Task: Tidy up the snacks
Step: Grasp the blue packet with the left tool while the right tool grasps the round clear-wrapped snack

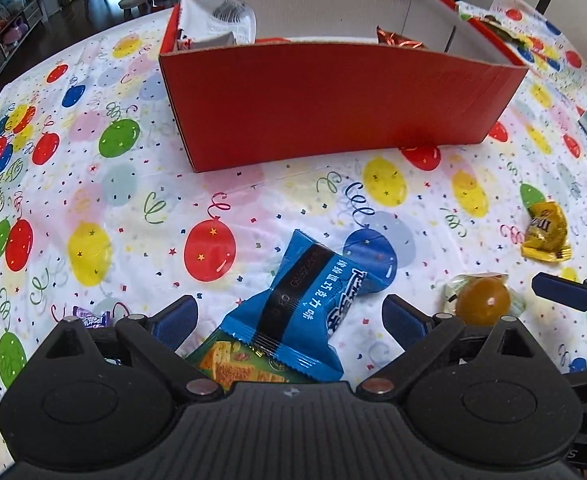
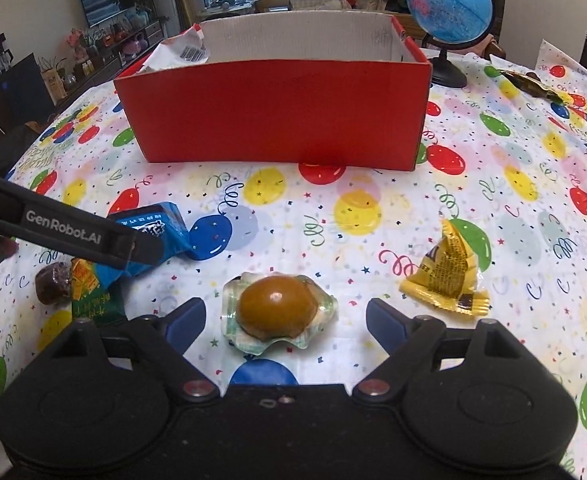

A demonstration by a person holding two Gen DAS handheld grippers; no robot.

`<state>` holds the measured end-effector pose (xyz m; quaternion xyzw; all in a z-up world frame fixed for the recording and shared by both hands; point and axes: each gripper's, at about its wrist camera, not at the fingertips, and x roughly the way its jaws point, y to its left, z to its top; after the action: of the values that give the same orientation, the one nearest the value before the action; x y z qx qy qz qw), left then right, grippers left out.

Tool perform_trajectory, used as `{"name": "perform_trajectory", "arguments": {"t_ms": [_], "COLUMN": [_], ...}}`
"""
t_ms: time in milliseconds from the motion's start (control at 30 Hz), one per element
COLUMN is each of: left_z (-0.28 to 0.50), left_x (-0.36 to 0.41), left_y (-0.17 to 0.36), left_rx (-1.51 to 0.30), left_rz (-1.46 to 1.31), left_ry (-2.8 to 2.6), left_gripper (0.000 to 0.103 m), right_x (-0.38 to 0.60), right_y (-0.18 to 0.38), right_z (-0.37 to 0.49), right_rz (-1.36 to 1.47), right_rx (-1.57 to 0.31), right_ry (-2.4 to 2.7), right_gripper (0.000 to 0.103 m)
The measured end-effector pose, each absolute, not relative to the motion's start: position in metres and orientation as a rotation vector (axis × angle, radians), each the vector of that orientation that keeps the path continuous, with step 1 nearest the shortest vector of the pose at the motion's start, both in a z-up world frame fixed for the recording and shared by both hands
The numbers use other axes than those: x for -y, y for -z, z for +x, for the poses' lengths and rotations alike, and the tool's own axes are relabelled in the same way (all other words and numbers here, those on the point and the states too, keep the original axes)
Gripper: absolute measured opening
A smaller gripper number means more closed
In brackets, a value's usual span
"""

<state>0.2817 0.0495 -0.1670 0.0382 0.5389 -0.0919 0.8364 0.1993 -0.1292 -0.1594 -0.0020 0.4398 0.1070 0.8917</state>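
You are partway through the tidy-up; a few snacks are already in the red box (image 1: 333, 108), and more wait on the table.

Inside the box you can see a white bag (image 1: 217, 20) standing at its left end and a shiny orange-red wrapper (image 1: 399, 39) in a part near the right; how much else is in there you cannot tell, because the front wall hides the bottom.

Look at what is left on the balloon cloth (image 1: 93, 184); the blue packet (image 1: 301, 300) lies in front of the box, partly on top of a green packet (image 1: 241, 364); the brown ball in clear wrap (image 2: 275, 310) sits to the right of it; the yellow packet (image 2: 447, 276) lies further right; a small purple candy (image 1: 93, 320) peeks out at the left; a dark brown lump (image 2: 53, 282) sits beside the green packet; a dark, gold-edged wrapper (image 2: 529, 82) lies far back on the right, near the globe (image 2: 449, 4).

Your left gripper (image 1: 289, 320) is spread wide with the blue packet between its fingers; the pads do not press on it, so it holds nothing yet. Your right gripper (image 2: 285, 318) is spread wide too, with the brown ball between its fingers and gaps on both sides; it holds nothing either.

So both hands look ready for a pick; I think you need to squeeze, lift, and drop each snack into the box; after those two, about five more things seem to wait for you.
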Motion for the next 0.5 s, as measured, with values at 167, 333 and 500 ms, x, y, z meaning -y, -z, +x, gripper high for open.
{"name": "perform_trajectory", "arguments": {"t_ms": [167, 333, 500], "left_z": [0.2877, 0.2899, 0.2896], "left_x": [-0.0483, -0.0472, -0.0445], "left_y": [0.1741, 0.1770, 0.1779], "left_rx": [-1.152, -1.157, -1.156], "left_rz": [0.090, 0.084, 0.085], "left_ry": [0.170, 0.184, 0.181], "left_gripper": [0.099, 0.098, 0.092], "right_x": [0.1269, 0.1263, 0.1248], "right_y": [0.1641, 0.1677, 0.1704], "right_z": [0.2052, 0.2080, 0.2075], "right_rz": [-0.019, -0.025, -0.028], "right_rx": [-0.920, -0.928, -0.933], "right_ry": [-0.224, -0.223, -0.228], "right_gripper": [0.083, 0.075, 0.065]}}
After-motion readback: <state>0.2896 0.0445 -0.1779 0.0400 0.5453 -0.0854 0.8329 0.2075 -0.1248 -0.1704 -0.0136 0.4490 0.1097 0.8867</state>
